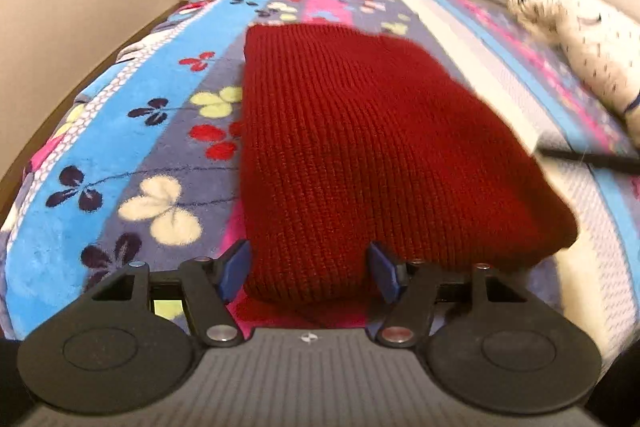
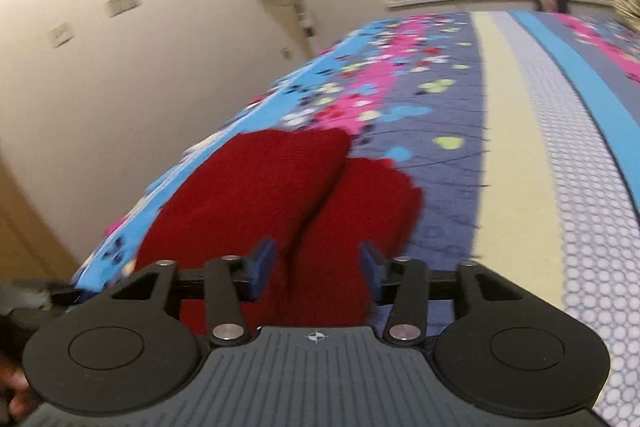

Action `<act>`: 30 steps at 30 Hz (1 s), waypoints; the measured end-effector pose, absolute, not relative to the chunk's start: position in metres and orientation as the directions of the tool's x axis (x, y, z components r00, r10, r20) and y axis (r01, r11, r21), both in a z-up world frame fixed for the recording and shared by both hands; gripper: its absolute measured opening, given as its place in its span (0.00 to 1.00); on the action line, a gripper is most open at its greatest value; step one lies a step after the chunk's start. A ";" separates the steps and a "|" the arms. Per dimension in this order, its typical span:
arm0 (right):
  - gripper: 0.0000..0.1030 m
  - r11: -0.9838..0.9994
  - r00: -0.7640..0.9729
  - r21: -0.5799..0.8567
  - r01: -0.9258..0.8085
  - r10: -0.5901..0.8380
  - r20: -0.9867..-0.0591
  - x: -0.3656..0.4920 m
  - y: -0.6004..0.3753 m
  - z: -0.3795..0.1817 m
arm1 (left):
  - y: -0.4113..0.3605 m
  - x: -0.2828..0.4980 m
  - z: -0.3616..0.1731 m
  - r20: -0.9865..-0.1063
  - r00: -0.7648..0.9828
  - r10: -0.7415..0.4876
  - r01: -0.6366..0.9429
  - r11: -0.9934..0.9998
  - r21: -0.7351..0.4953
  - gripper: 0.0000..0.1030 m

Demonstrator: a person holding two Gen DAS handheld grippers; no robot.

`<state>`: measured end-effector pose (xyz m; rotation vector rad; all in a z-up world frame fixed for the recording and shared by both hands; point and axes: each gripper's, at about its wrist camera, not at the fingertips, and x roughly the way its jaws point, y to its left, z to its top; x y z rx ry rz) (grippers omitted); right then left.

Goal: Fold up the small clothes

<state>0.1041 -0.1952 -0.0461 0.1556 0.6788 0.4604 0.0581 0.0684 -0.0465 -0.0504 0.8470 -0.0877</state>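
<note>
The red knitted garment (image 1: 360, 147) lies flat on the flowered blanket (image 1: 160, 131), its long axis running straight away from the left gripper (image 1: 308, 271) toward 12 o'clock, with the near edge bulging between the two blue pads. Those jaws stand wide apart on either side of the knit's near end, and I cannot tell whether they have pinched any cloth. The right gripper (image 2: 316, 267) is likewise spread, the red knit (image 2: 280, 207) sitting between its pads and stretching off toward 11 o'clock; both tools look about equally near. Any fold would probably carry the near edge away along that long axis. The left view alone shows the garment's full flat outline and a pale speckled cloth (image 1: 592, 43) at 2 o'clock; the blurred right view alone shows a deep crease splitting the knit into two humps.
</note>
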 end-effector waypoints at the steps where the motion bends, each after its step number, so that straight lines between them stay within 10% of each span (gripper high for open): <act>1: 0.51 0.889 0.662 0.272 -0.369 0.457 -0.594 0.103 -0.191 -0.051 | 0.070 0.056 -0.044 -0.740 0.666 -0.100 0.056 0.995 -0.085 0.68; 11: 0.38 0.934 0.610 0.211 -0.289 0.350 -0.711 0.097 -0.178 -0.067 | 0.070 0.031 -0.029 -0.686 0.721 -0.098 0.056 0.995 -0.084 0.83; 22: 0.84 0.986 0.817 0.142 -0.093 0.157 -0.555 0.024 -0.162 -0.009 | 0.062 -0.012 -0.009 -0.596 0.803 0.010 -0.036 0.999 -0.033 1.00; 30: 0.93 0.992 0.845 0.062 -0.110 0.127 -0.519 -0.020 -0.145 -0.003 | 0.045 -0.044 0.001 -0.553 0.833 0.014 -0.030 0.999 -0.021 1.00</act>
